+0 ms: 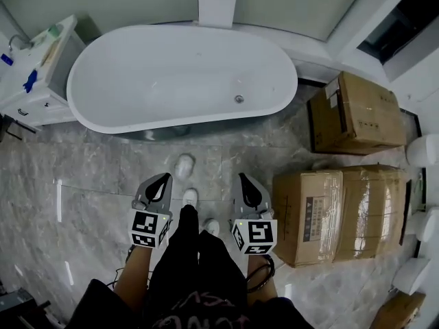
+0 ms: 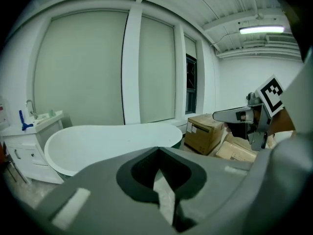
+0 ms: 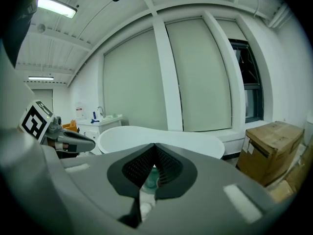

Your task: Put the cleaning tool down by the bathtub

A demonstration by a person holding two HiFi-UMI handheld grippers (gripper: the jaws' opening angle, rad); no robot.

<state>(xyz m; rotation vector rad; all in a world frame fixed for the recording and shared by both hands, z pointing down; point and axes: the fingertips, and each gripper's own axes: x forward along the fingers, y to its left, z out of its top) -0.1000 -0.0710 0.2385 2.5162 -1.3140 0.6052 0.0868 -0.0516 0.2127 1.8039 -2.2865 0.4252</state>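
Bathtub (image 1: 171, 74): one, freestanding, oval, smooth glossy white, with one round metal drain (image 1: 239, 99). Cleaning tool (image 1: 184, 164): one, small, white, rounded, lying on the veined grey marble floor (image 1: 89, 184) just before the tub's near wall, apart from both grippers; finer form too small to tell. Left gripper (image 1: 167, 177) and right gripper (image 1: 241, 177): two, matte grey, each with jaws closed tip to tip, nothing between them. Cardboard boxes (image 1: 357, 112): three, brown, taped, at right. Vanity cabinet (image 1: 41, 81): one, white, left of tub.
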